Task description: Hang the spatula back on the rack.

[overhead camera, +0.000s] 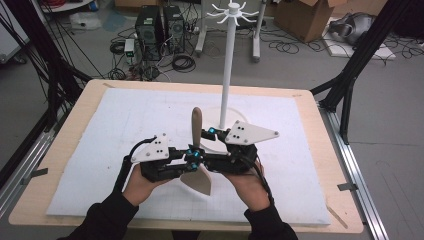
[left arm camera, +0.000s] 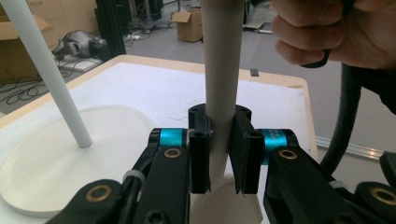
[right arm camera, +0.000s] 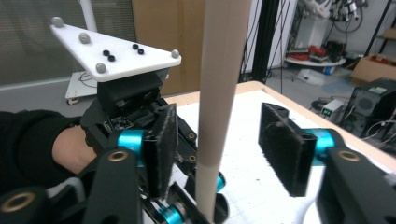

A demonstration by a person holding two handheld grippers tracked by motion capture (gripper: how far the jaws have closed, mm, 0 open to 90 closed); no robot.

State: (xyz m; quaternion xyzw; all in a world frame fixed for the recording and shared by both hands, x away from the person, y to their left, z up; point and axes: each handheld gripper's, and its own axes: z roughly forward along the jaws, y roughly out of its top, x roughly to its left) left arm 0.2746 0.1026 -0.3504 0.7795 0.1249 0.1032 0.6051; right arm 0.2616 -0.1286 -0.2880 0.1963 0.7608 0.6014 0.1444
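Near the front middle of the wooden surface (overhead camera: 70, 150), on its white foam mat (overhead camera: 125, 130): one pale wooden spatula (overhead camera: 196, 150), held upright, blade down by the mat, handle tip up.

Count: one spatula, one white rack stand with a round base and hooked top (overhead camera: 227, 65), two hand-held grippers, two hands.

Left hand-held gripper (left arm camera: 223, 156): jaws clamped on the spatula handle just above the blade, pads pressing both sides. Right hand-held gripper (right arm camera: 226, 149): jaws apart, handle between them with a clear gap to each pad (right arm camera: 285, 147); no contact. No earlier picture to compare.

In the high view both grippers meet at the spatula, left (overhead camera: 170, 162) and right (overhead camera: 225, 150), almost touching each other.

Room: the stand's base sits just behind the spatula, pole near the handle, so it's tight there. Mat is open to the left, right and far side. Grippers are well inside the mat edges; the front edge is nearest, by the sleeves.
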